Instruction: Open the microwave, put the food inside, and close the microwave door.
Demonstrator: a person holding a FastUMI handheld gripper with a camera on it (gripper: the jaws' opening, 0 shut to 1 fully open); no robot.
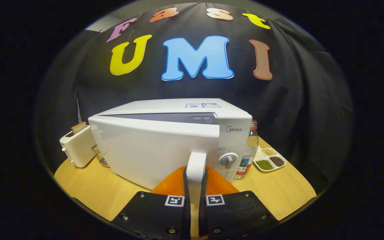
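Fingers point(195, 186) clenched on one door handle point(196, 166) of one microwave point(178, 143) (door ajar); one toaster point(78, 148), one bottle point(249, 151).

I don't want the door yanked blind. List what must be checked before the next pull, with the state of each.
1. Grip on the door handle: ok; the gripper has a finger on each side of it and looks closed on it.
2. Microwave door unlatched: ok; it stands partly open, swung out from the microwave.
3. Swing path on the hinge side: not ok; the toaster and a glass stand close by there.
4. Bottle and divided dish out of the door's way: ok; both sit beside the control side.
5. Cavity free: cannot tell; the door hides it.
6. Food ready: cannot tell; something orange lies beneath the fingers.
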